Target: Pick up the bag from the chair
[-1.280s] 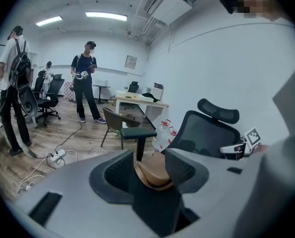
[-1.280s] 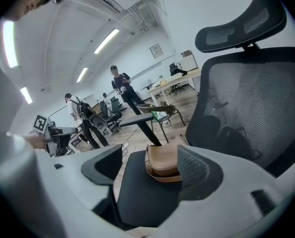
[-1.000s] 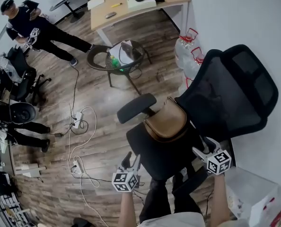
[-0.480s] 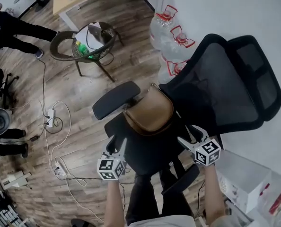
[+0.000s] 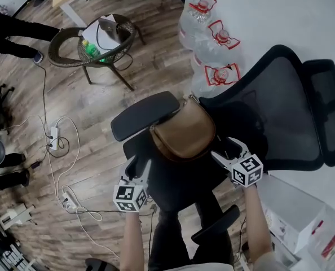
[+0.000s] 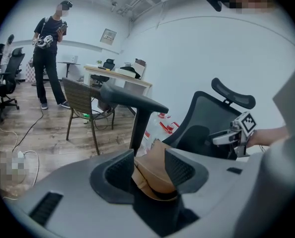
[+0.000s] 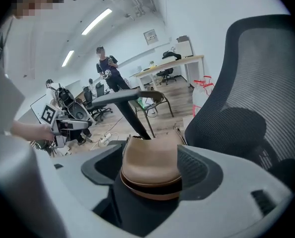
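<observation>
Bag, brown, lies on the seat of the black chair, close to the backrest; left gripper hovers just beside its near-left edge, jaws apart, not touching; right gripper near its right side, jaws likewise spread, nothing grasped

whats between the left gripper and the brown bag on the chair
Nothing but a bare stretch of the black chair seat separates the left gripper from the bag, as the head view shows.
</observation>
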`<state>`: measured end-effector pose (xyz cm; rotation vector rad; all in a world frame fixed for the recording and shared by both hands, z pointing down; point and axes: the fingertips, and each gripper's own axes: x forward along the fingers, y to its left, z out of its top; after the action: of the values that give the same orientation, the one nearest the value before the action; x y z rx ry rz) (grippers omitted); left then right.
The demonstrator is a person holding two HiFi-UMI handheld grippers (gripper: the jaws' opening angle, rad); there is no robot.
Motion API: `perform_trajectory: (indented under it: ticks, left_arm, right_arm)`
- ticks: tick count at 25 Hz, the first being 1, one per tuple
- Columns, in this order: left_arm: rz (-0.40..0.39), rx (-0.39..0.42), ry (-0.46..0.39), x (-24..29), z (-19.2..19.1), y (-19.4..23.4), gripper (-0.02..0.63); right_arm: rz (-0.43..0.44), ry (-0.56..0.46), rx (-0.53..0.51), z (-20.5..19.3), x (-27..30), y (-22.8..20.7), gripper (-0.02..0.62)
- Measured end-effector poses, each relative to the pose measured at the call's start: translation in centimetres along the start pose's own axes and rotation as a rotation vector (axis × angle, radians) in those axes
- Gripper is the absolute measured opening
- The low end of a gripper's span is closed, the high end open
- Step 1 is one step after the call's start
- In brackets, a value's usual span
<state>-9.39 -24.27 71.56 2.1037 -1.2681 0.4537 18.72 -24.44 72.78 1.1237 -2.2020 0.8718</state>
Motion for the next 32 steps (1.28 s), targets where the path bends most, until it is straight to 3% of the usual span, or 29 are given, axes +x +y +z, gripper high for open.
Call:
perform_trajectory:
  ticks: [6,15,18,23,28,32]
  left_arm:
    - [0.031,-0.061,0.034,3.8,-3.2,0.4,0.186]
    - [0.149,-0.224,0.022,8.6,-6.3,0.5,0.193]
    - [0.145,-0.277,0.041,10.3,-7.8,-0.3,0.193]
    - [0.201,-0.372,0.08,13.5,-10.1,-0.1,0.215]
    - [0.248,-0.448,0.1,15.7,-12.2,-0.2,0.262]
    - [0.274,-0.501,0.106,16.9,-12.4,-0.4,0.279]
  right_arm:
    - [0.008,0.063,0.008,-2.1,5.2,-3.0,0.347]
    - [0.044,0.087,-0.107,0.5,12.3,-6.4,0.345]
    - [0.052,0.114,-0.092,-0.3,14.5,-7.9,0.328]
    - [0.096,0.162,-0.044,-1.1,18.4,-9.1,0.322]
    - [0.022,0.215,-0.063,-2.8,21.7,-8.8,0.402]
    - [-0.064,0.239,-0.064,-3.3,22.9,-9.5,0.418]
